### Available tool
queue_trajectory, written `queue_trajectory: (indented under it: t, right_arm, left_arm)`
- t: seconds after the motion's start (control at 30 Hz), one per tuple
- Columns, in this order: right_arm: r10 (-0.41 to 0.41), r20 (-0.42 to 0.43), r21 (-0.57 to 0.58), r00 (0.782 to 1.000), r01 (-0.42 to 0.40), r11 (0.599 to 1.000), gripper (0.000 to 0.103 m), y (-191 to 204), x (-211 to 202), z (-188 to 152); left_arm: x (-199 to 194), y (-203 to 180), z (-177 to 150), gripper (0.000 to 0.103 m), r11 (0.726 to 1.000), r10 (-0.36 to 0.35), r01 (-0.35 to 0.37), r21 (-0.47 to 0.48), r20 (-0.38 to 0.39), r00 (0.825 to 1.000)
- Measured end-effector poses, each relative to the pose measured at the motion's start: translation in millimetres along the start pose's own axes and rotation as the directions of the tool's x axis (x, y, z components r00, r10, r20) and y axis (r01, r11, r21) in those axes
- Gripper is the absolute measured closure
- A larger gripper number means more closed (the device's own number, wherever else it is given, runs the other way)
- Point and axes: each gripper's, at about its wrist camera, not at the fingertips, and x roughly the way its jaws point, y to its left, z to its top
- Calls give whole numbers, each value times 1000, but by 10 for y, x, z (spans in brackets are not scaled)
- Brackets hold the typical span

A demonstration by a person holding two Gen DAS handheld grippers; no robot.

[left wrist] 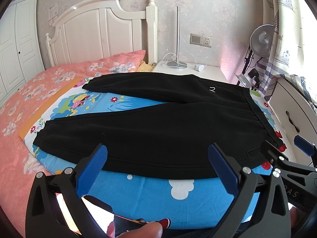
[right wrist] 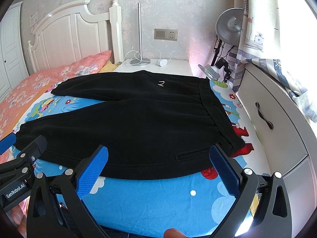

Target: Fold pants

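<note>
The black pants (left wrist: 158, 123) lie spread flat on a blue cartoon-print blanket (left wrist: 158, 196) on the bed (left wrist: 23, 103), not yet folded. Their long axis runs left to right across the scene: the waistband (left wrist: 255, 109) is at the right, close to a white dresser (left wrist: 293, 107), and the two legs fan out to the left, one near and one far, with a wedge of blanket showing between them. The near leg's cuff (left wrist: 42, 136) is at the left edge of the blanket.

Both tools sit just short of the pants' near edge, pointing away from the person toward the far side of the bed. The left hand-held gripper (left wrist: 156, 170) is spread wide and holds nothing; its blue pads frame the middle of the near leg's long seam. The right hand-held gripper (right wrist: 158, 170) is likewise spread wide and empty, facing the hip pocket (right wrist: 190, 154) and the near corner of the waistband (right wrist: 231, 142).

So the cloth lies straight ahead of both, and the seam runs crosswise to their fingers. The right one is nearer the waistband, the left nearer the cuff. A likely first fold is to lift this near edge and carry it over onto the far leg, each taking its own end.
</note>
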Motion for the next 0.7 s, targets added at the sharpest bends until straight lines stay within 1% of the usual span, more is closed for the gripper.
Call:
queue_trajectory:
  t: [0.7]
  right_arm:
    - [2, -6, 1, 1000, -2, 1000, 4, -1, 17, -28]
  left_arm:
    - [18, 1, -40, 1, 1000, 0, 0, -2, -4, 1000]
